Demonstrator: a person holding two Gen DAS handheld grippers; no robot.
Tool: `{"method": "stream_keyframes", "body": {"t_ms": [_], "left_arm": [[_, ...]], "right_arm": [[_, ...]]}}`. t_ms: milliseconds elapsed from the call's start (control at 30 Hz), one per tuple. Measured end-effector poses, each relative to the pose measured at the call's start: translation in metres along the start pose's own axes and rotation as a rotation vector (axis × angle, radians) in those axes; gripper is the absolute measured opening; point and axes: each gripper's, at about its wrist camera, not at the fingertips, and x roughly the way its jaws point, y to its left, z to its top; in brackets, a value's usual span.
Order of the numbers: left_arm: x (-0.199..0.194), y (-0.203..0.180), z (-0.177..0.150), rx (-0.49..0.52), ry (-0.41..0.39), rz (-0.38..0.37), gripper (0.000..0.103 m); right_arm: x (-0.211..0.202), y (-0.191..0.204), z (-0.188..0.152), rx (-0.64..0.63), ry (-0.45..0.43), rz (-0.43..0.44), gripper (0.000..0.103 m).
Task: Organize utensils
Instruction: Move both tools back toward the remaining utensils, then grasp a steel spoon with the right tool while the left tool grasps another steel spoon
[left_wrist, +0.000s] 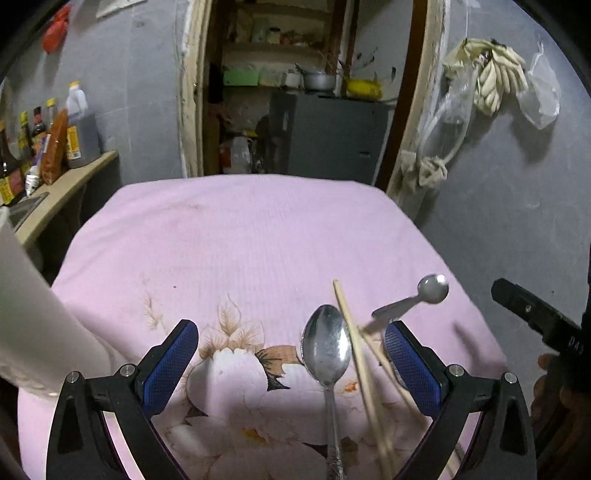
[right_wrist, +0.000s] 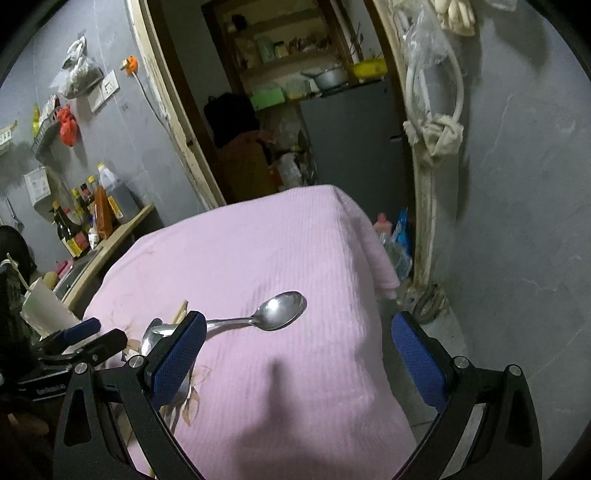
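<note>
On the pink floral cloth (left_wrist: 240, 240) lie a large steel spoon (left_wrist: 327, 347), two wooden chopsticks (left_wrist: 360, 354) crossing beside it, and a smaller spoon (left_wrist: 430, 290) further right. My left gripper (left_wrist: 291, 350) is open above the large spoon and chopsticks, which lie between its fingers. My right gripper (right_wrist: 299, 350) is open above the cloth, with the smaller spoon (right_wrist: 280, 306) just ahead of its left finger (right_wrist: 181, 350). The large spoon (right_wrist: 151, 334) and chopstick tips (right_wrist: 181, 308) peek out behind that finger. The right gripper's body (left_wrist: 532, 314) shows at the right edge of the left wrist view.
A white cup (right_wrist: 44, 306) holding a stick stands at the table's left; it also shows in the left wrist view (left_wrist: 33, 314). A counter with sauce bottles (left_wrist: 74, 122) runs along the left wall. A doorway with shelves and a fridge (left_wrist: 332, 133) lies beyond the table.
</note>
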Motion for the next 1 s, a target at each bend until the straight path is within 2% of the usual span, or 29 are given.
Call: {"method": "stream_keyframes", "body": {"t_ms": [67, 133, 233, 300, 333, 500, 633, 733, 767, 833, 867, 900, 1000], "left_arm": [[0.006, 0.0, 0.0, 0.016, 0.01, -0.009, 0.096], [0.013, -0.001, 0.0, 0.029, 0.033, -0.031, 0.086], [0.023, -0.002, -0.001, 0.039, 0.075, -0.068, 0.074], [0.03, -0.002, -0.001, 0.04, 0.104, -0.092, 0.062], [0.033, -0.002, -0.001, 0.038, 0.114, -0.098, 0.06], [0.041, 0.003, 0.0, 0.017, 0.142, -0.141, 0.052], [0.045, 0.004, 0.003, 0.015, 0.148, -0.159, 0.046], [0.048, 0.0, 0.004, 0.034, 0.153, -0.163, 0.042], [0.048, -0.002, 0.004, 0.041, 0.155, -0.163, 0.039], [0.048, -0.004, 0.005, 0.05, 0.157, -0.164, 0.034], [0.049, -0.005, 0.005, 0.053, 0.159, -0.163, 0.027], [0.048, -0.005, 0.005, 0.054, 0.161, -0.166, 0.02], [0.047, -0.006, 0.004, 0.062, 0.163, -0.152, 0.014]], "right_arm": [[0.008, 0.001, 0.001, -0.005, 0.016, 0.009, 0.091], [0.017, 0.002, 0.001, -0.009, 0.052, 0.019, 0.076], [0.035, 0.002, 0.001, -0.004, 0.121, 0.05, 0.062], [0.045, 0.003, 0.0, 0.003, 0.153, 0.064, 0.055], [0.047, 0.002, 0.0, 0.005, 0.161, 0.068, 0.052], [0.063, 0.004, 0.002, 0.006, 0.193, 0.095, 0.042], [0.066, 0.004, 0.002, 0.0, 0.207, 0.094, 0.029], [0.064, 0.001, 0.003, 0.009, 0.209, 0.1, 0.026], [0.065, 0.0, 0.003, 0.012, 0.21, 0.103, 0.025], [0.066, -0.002, 0.004, 0.02, 0.216, 0.1, 0.013], [0.066, -0.002, 0.003, 0.024, 0.221, 0.099, 0.009], [0.067, -0.003, 0.003, 0.027, 0.222, 0.102, 0.008], [0.067, -0.003, 0.003, 0.035, 0.224, 0.119, 0.006]]}}
